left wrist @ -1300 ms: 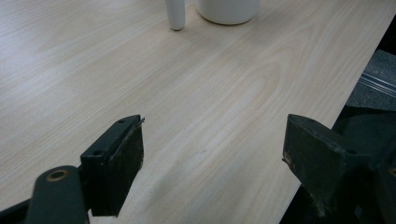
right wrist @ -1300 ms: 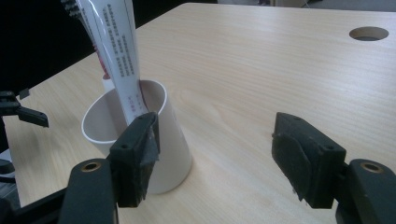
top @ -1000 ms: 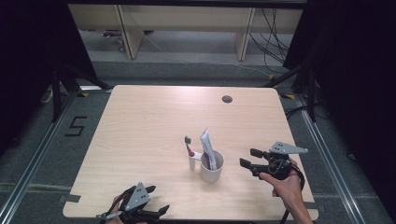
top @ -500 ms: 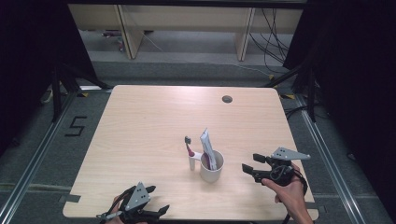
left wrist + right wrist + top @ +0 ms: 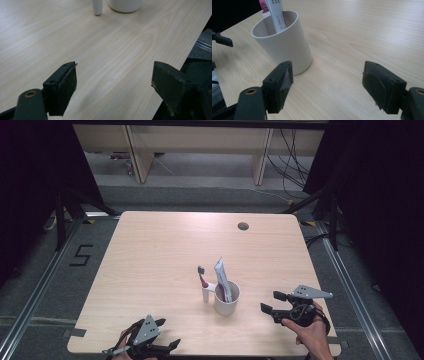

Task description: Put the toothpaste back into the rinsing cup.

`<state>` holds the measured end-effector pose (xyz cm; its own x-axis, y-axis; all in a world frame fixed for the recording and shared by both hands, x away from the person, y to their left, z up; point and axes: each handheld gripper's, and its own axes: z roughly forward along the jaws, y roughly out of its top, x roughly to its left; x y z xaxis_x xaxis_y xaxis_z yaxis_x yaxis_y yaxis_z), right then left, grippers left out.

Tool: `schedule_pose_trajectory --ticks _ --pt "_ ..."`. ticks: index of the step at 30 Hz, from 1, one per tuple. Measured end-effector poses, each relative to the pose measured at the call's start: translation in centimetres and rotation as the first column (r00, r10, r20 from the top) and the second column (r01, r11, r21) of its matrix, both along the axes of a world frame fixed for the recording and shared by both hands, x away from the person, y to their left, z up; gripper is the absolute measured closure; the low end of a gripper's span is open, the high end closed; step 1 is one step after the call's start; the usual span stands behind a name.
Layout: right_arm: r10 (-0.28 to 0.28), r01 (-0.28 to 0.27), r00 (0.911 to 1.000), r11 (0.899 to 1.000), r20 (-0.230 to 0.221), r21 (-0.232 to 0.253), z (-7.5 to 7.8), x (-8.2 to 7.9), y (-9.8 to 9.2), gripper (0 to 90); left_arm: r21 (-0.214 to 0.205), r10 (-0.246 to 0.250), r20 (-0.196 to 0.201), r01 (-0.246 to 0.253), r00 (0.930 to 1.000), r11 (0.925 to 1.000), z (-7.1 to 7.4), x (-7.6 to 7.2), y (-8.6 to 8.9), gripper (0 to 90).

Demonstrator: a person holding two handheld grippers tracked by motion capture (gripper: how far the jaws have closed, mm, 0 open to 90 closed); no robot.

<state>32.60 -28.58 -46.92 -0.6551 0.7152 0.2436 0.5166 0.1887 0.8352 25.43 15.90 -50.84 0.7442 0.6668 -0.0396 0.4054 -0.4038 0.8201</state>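
On the light wooden table (image 5: 160, 255) we see a white cup (image 5: 227, 299) standing upright near the front edge, a little right of the middle. Inside it a white tube (image 5: 222, 279) with pink print leans up and to the left, its flat end rising well above the rim. Just beside the cup on its left stands a small white holder (image 5: 205, 293), touching or nearly touching the cup, with a toothbrush (image 5: 202, 276) upright in it, dark head on top.

We find our right gripper (image 5: 270, 303) to the right of the cup, near it but apart, pointing leftward at it. Its jaws have just been opening and now stand wide, with nothing between them; in the right gripper view the cup (image 5: 284, 45) sits ahead of the left jaw, untouched, and only bare wood lies in the gap.

Our left gripper (image 5: 165, 334) rests at the front edge of the table, left of the cup and well apart from it. Its jaws are spread wide too and hold nothing; in the left gripper view the bases of the holder (image 5: 97, 7) and cup (image 5: 125, 5) show far ahead.
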Motion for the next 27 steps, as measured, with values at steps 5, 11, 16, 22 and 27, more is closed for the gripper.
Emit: schedule_pose_trajectory --ticks 5,11,16,22,27 --pt "0.005 -0.005 0.9999 1.000 0.009 -0.015 -0.4 -0.5 -0.3 23.4 -0.006 0.009 0.001 -0.009 1.0000 0.9999 -0.1 0.0 0.1 19.9" --pt "0.002 -0.002 1.0000 0.999 0.003 -0.035 -0.7 -1.0 -0.6 22.8 0.004 0.009 -0.002 -0.009 1.0000 1.0000 0.0 0.0 0.2 19.9" --pt "0.000 0.000 1.0000 0.999 -0.010 -0.040 -1.1 -1.5 -0.5 22.3 0.007 0.012 0.000 -0.012 0.9999 0.9999 0.0 0.0 0.2 19.9" --pt "-0.003 0.002 0.9998 0.999 -0.021 -0.044 -1.5 -2.0 -0.8 22.0 0.031 0.004 0.002 -0.004 1.0000 0.9995 0.1 0.1 0.4 19.9" --pt "0.001 -0.001 1.0000 0.999 0.002 -0.050 -1.6 -2.1 -1.1 22.0 0.012 0.014 0.002 -0.014 0.9999 0.9998 0.1 0.1 0.4 19.9"
